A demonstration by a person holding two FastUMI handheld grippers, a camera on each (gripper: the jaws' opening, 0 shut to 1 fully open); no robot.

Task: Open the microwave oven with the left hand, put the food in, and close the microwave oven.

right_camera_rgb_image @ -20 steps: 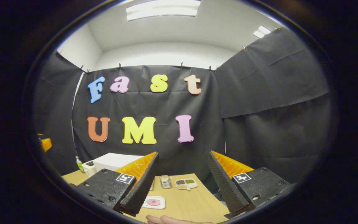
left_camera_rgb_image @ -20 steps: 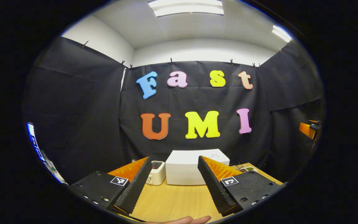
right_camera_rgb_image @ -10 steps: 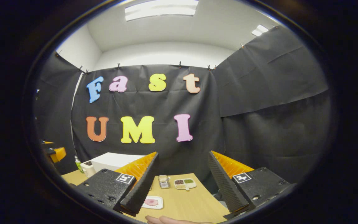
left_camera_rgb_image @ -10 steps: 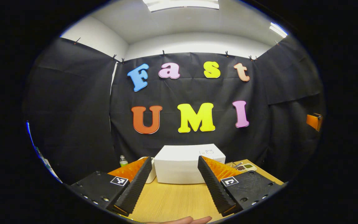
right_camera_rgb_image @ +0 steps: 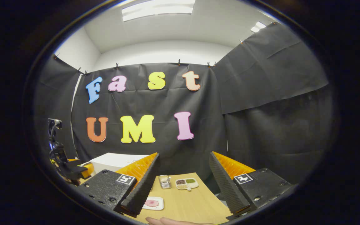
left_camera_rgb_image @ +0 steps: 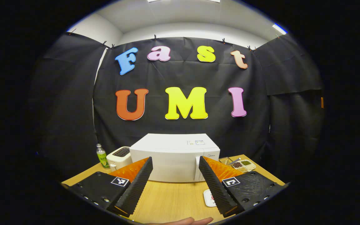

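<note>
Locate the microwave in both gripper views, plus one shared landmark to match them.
Left gripper view: microwave low centre, door closed, framed between the left gripper fingers.
Right gripper view: microwave lower left, partly behind the right gripper.
Shared landmark: compartment snack tray, on the table.

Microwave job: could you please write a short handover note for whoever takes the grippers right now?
Left gripper: open, empty, aimed at the white box-shaped microwave oven, short of it.
Right gripper: open, empty, above the wooden table.
Food: pink food on a small white rectangular plate, on the table near the right gripper.
Done: nothing; the door looks closed.
Left: open the door, load the plate, close the door.
</note>
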